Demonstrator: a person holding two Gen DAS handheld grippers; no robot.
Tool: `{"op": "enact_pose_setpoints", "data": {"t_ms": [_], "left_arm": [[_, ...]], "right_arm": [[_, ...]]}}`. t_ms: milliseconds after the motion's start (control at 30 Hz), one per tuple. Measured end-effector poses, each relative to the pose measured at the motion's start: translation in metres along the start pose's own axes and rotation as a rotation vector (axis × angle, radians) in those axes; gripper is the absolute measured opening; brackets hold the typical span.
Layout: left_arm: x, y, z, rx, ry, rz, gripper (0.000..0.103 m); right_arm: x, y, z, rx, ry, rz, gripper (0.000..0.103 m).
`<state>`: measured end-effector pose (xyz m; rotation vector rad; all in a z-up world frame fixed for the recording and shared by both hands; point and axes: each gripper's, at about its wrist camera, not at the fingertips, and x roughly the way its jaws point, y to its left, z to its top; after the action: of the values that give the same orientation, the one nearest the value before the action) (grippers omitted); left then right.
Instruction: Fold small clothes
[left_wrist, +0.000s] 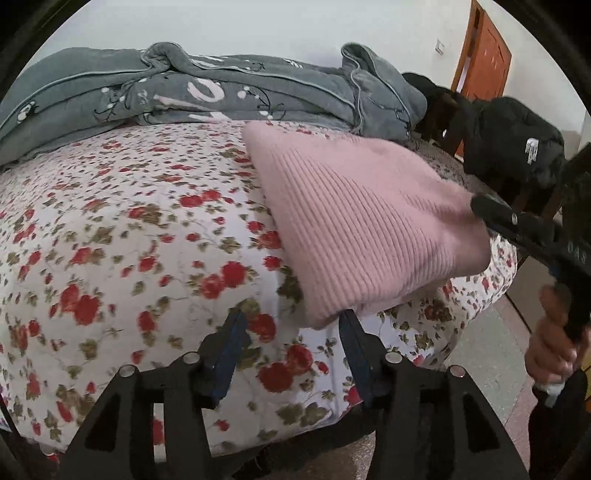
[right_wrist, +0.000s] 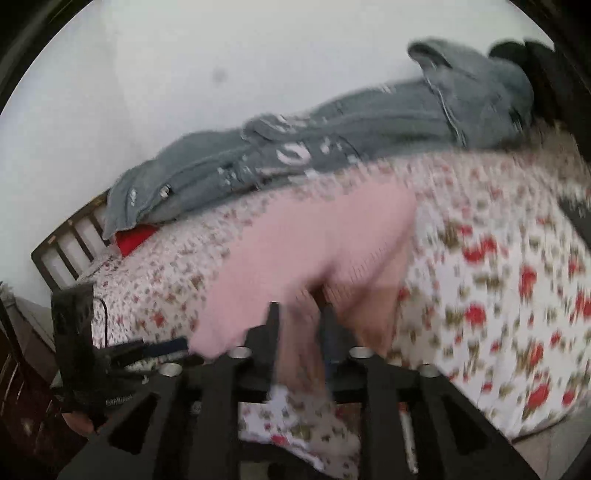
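Pink ribbed knit garment (left_wrist: 354, 221) lies folded near the bed's (left_wrist: 129, 229) front corner.
Left claw (left_wrist: 291, 325), open, sits just off its near corner; right claw (right_wrist: 299, 314) straddles its edge, grip unclear.

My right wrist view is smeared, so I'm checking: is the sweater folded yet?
Observer: Yes. The left wrist view shows the pink sweater lying as a folded rectangle on the floral bed.
Operator: How does the left gripper stand?
Observer: The left gripper is open, with the sweater's near corner between its fingers, unclamped.
Operator: What's beyond the bed's far end?
Observer: An orange door.
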<state>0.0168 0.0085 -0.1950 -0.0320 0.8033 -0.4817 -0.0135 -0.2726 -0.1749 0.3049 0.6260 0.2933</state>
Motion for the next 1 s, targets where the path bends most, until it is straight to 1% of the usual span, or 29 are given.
{"op": "enact_pose_setpoints", "data": {"t_ms": [33,133,167,200,233,267,300,367,400,433,467,500,533,567,633,667,700,767,800,867,900,933,967,1000], "left_arm": [[-0.002,0.003,0.001,-0.009,-0.005,0.004,0.052],[-0.007,0.011,0.005,-0.025,-0.015,0.014,0.052],[-0.008,0.013,0.007,-0.031,-0.020,0.021,0.052],[-0.009,0.017,0.010,-0.042,-0.026,0.029,0.052],[-0.011,0.020,0.012,-0.056,-0.035,0.032,0.052],[-0.013,0.023,0.012,-0.074,-0.044,0.028,0.052],[-0.015,0.027,0.014,-0.094,-0.052,0.015,0.052],[-0.016,0.032,0.017,-0.121,-0.059,-0.009,0.052],[-0.014,0.033,0.020,-0.135,-0.059,-0.024,0.052],[-0.010,0.033,0.024,-0.140,-0.051,-0.034,0.052],[-0.005,0.030,0.029,-0.138,-0.038,-0.041,0.052],[-0.001,0.025,0.034,-0.128,-0.031,-0.038,0.052],[0.001,0.021,0.039,-0.116,-0.031,-0.034,0.052],[0.002,0.017,0.044,-0.101,-0.035,-0.032,0.052],[0.005,0.009,0.056,-0.083,-0.035,-0.031,0.054],[0.006,0.005,0.061,-0.080,-0.036,-0.035,0.054],[0.009,0.000,0.067,-0.074,-0.036,-0.044,0.055],[0.015,-0.009,0.075,-0.057,-0.024,-0.058,0.056],[0.019,-0.014,0.077,-0.045,-0.015,-0.060,0.056],[0.030,-0.022,0.079,-0.031,0.009,-0.056,0.057],[0.039,-0.025,0.078,-0.021,0.037,-0.048,0.058],[0.045,-0.026,0.075,-0.014,0.061,-0.037,0.062],[0.053,-0.027,0.073,-0.008,0.088,-0.024,0.068],[0.060,-0.025,0.069,-0.010,0.113,-0.029,0.071]], "right_arm": [[0.002,0.000,0.006,-0.002,-0.009,-0.010,0.042],[0.018,-0.006,0.019,0.035,0.003,-0.054,0.041],[0.025,-0.010,0.020,0.055,0.026,-0.070,0.028],[0.034,-0.014,0.020,0.061,0.059,-0.094,0.011],[0.036,-0.015,0.019,0.054,0.069,-0.106,0.010],[0.032,-0.017,0.018,0.046,0.043,-0.106,0.010],[0.019,-0.022,0.015,0.052,-0.011,-0.089,0.009],[0.006,-0.033,0.010,0.089,-0.056,-0.058,0.009],[0.007,-0.041,0.004,0.132,-0.051,-0.068,0.009],[0.016,-0.047,-0.003,0.164,-0.015,-0.079,0.009],[0.025,-0.049,-0.008,0.164,0.018,-0.091,0.009],[0.035,-0.050,-0.014,0.149,0.043,-0.122,0.009],[0.039,-0.050,-0.018,0.133,0.046,-0.149,0.009],[0.039,-0.048,-0.018,0.124,0.040,-0.157,0.009],[0.031,-0.043,-0.010,0.109,0.033,-0.144,0.011],[0.026,-0.041,-0.006,0.104,0.024,-0.137,0.013],[0.019,-0.038,-0.001,0.097,-0.001,-0.123,0.018],[0.010,-0.033,0.003,0.084,-0.049,-0.108,0.021],[0.009,-0.029,0.004,0.071,-0.064,-0.094,0.024],[0.015,-0.020,0.000,0.014,-0.043,-0.076,0.030],[0.019,-0.016,-0.003,-0.019,-0.031,-0.102,0.030],[0.023,-0.015,-0.008,-0.049,-0.022,-0.142,0.030],[0.029,-0.016,-0.012,-0.069,-0.010,-0.201,0.030],[0.036,-0.022,-0.017,-0.066,0.018,-0.261,0.031]]}}
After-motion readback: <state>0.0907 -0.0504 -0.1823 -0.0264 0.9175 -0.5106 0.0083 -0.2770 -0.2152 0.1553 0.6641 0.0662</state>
